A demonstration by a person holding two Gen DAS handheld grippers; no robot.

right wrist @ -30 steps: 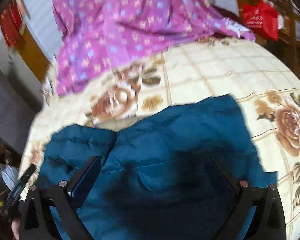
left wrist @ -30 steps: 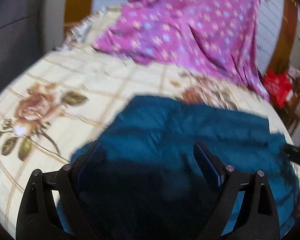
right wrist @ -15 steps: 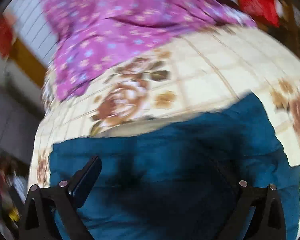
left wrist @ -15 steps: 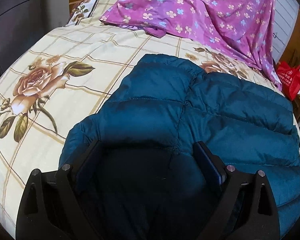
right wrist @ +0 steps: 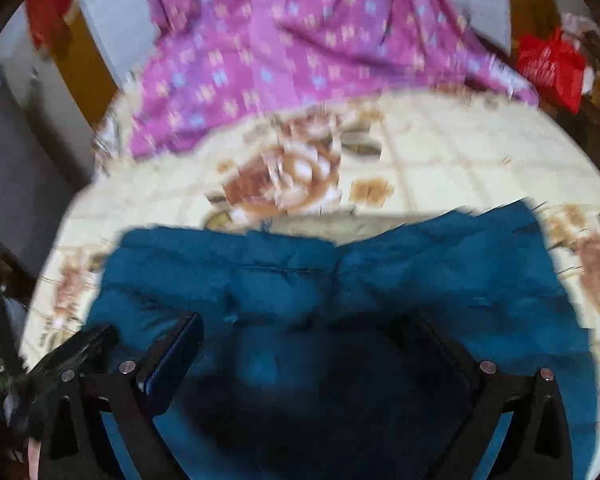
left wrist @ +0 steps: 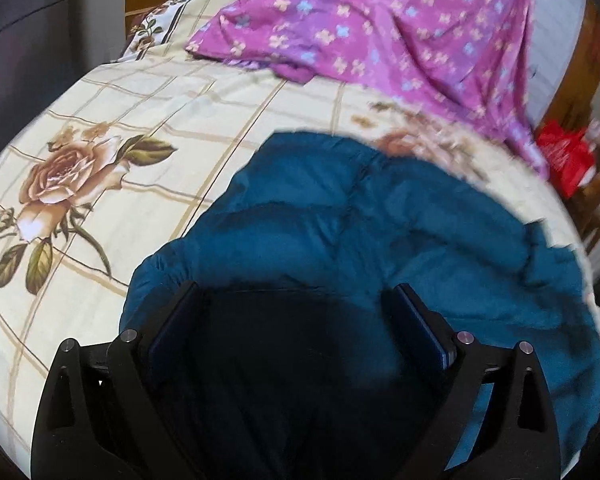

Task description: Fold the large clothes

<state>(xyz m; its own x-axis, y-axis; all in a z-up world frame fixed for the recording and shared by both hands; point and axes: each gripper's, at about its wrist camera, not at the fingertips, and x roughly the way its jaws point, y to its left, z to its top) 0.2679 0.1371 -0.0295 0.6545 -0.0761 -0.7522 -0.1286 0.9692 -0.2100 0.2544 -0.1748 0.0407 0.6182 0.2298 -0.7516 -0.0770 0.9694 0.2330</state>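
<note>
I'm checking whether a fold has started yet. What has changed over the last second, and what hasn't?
Mostly the view: both wrist cameras swung about, and the teal puffer jacket shifts in frame without taking any clear new fold. Nothing was grasped or released: the left gripper and right gripper stay open over it, jaws wide. The jacket still lies on the floral bedsheet, the purple flowered cloth beyond it, the red bag off the bed.

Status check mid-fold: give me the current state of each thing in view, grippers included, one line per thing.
left gripper: open, over the jacket, clamping nothing.
right gripper: open, over the jacket, clamping nothing.
teal puffer jacket: lying bunched on the bed, fold unfinished.
purple floral cloth: rumpled, unfolded, at the far end of the bed.
floral bedsheet: spread flat under both.
red bag: beside the bed, too blurred to tell more.
</note>
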